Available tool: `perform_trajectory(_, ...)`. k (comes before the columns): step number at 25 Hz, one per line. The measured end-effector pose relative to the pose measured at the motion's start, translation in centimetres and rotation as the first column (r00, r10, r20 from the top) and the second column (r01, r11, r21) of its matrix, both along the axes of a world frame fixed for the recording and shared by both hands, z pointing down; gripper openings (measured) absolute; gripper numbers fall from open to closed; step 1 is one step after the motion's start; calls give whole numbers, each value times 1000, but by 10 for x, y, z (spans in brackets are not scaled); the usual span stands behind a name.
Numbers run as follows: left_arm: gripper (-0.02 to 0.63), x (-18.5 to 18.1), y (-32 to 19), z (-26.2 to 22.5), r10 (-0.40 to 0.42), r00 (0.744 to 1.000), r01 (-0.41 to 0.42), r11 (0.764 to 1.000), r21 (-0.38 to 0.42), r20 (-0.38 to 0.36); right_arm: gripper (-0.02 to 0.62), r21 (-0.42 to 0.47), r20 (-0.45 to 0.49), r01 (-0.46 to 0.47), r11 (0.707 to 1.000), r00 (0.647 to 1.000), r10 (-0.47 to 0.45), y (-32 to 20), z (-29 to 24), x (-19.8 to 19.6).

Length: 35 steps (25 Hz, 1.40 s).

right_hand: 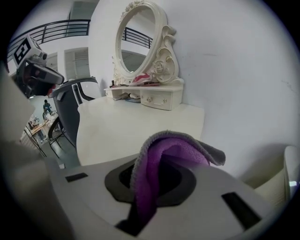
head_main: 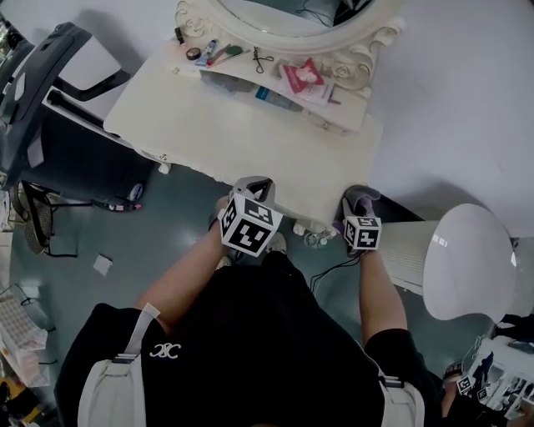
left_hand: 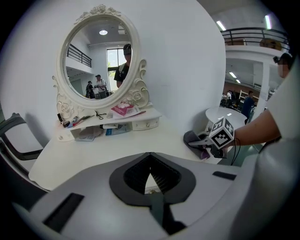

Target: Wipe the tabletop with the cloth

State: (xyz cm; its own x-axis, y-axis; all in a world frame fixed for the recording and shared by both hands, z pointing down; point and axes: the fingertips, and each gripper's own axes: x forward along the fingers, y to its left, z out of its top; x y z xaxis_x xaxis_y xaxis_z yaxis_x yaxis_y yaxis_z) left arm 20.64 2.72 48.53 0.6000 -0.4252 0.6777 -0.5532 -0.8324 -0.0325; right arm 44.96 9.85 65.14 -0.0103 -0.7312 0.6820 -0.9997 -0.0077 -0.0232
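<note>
At the tabletop edge farthest from the oval mirror, a person holds 2 grippers over a white dressing table. The right gripper has its jaws clamped on the cloth, purple with a grey backing, which bulges out of the grip in a loose fold. It sits at the table corner diagonally away from the mirror, and whether it presses on the tabletop cannot be told. The left gripper has its jaws drawn together at the tips with nothing between them, and hovers beside its partner at that same far edge. Wiping looks barely under way, with the broad bare surface before the mirror yet to be covered. Done well, the step likely calls for flattening the fold so more cloth meets the surface, then sweeping in overlapping passes toward the mirror. Obstacles cluster right below the mirror: a low shelf carries a pink packet and small cosmetics, so strokes should stop short of it. A dark chair stands well out to one side of the mirror, and a white seat well away on the other.
</note>
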Motion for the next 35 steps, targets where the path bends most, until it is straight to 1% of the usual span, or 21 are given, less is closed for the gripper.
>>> perform_trajectory(5,4,-8,9,5,47,999,-47,999,-12,-7,41,-4,-7,-46,999,999,46,26,0,-16)
perform_trajectory(12,4,-21,15,12,86,996,-85,996,-31,3,41,-5,-33,-135,991,990,135,38,2,-36)
perform_trajectory(14,4,-23,14,11,90,996,-90,996,-29,1,41,-18,-55,-125,992,991,124,36,2,-41)
perform_trajectory(16,4,-24,10,10,88,996,-88,996,-27,-1,41,-23,-58,-82,996,995,80,27,1,-53)
perform_trajectory(17,4,-24,8,9,85,996,-85,996,-25,-2,41,-17,-55,-65,998,996,64,20,1,-58)
perform_trajectory(19,5,-23,4,7,79,997,-79,997,-21,-3,41,0,-47,-61,998,997,61,6,1,-61)
perform_trajectory(23,4,-23,1,4,61,998,-62,998,-14,-9,41,-27,-4,-93,995,996,93,-1,2,-55)
perform_trajectory(27,5,-25,-7,7,25,1000,-25,999,-23,1,41,-43,14,-96,994,995,97,-12,3,-48)
perform_trajectory(31,5,-22,-6,11,-2,1000,2,1000,-30,18,41,-44,20,-116,992,993,117,-37,4,-23)
perform_trajectory(35,3,-20,-13,14,-43,998,44,999,-30,45,41,-38,8,-106,994,994,106,-65,0,3)
